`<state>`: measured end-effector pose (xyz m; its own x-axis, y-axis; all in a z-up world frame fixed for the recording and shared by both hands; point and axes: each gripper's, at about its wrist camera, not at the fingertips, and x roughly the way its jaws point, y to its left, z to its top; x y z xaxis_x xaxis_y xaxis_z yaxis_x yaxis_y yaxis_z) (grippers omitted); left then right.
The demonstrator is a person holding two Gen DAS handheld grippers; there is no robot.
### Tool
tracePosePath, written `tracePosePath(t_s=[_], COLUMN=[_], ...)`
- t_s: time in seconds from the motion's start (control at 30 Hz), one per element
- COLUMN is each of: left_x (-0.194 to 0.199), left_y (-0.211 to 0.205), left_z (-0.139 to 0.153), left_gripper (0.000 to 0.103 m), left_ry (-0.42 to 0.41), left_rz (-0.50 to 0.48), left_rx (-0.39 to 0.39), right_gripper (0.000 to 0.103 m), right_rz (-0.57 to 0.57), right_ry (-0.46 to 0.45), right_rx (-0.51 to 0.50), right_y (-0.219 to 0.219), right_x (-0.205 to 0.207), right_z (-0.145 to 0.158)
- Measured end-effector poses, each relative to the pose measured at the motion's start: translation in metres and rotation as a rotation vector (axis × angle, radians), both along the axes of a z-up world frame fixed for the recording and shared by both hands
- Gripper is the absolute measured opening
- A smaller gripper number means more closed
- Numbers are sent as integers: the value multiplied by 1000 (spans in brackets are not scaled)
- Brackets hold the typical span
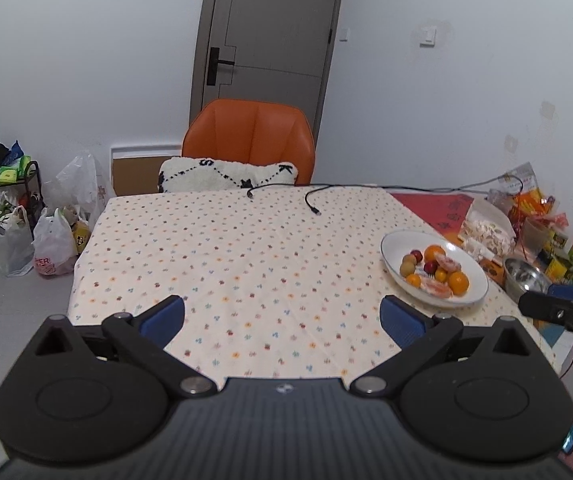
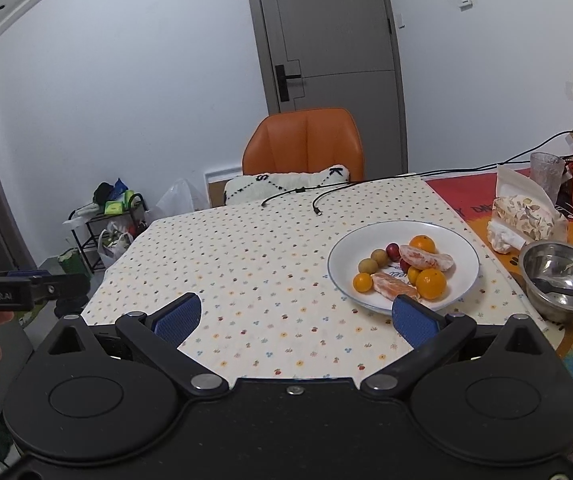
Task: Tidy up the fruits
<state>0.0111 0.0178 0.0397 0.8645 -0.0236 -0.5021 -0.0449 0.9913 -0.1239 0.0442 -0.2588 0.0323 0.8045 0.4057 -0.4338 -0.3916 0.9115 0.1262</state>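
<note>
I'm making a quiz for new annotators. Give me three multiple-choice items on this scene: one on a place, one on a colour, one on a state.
1. Where do the fruits lie?
A. on the white plate
B. in the steel bowl
C. on the chair

2. What colour is the chair?
A. blue
B. orange
C. green

3. How do the two claws stand?
A. both shut on fruit
B. left open, right shut
C. both open, holding nothing

Answers: 1 A, the fruits sit on the plate, while the bowl holds only a dark utensil. 2 B, the chair behind the table is orange. 3 C, the left claw and the right claw each show wide-apart fingers with only tablecloth between.
</note>
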Motion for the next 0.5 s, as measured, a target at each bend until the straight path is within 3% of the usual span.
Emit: tracePosePath(t_s=[0.5], left_x=[-14], left_y=[-21], left_z=[-12], left_gripper=[103], left_ry=[50], left_rz=[-26], left_rx=[41], right_gripper=[103], right_rz=[-7], right_ry=[-5], right_rx=[-26], right_y=[4], right_x=[-21], right_z=[-6])
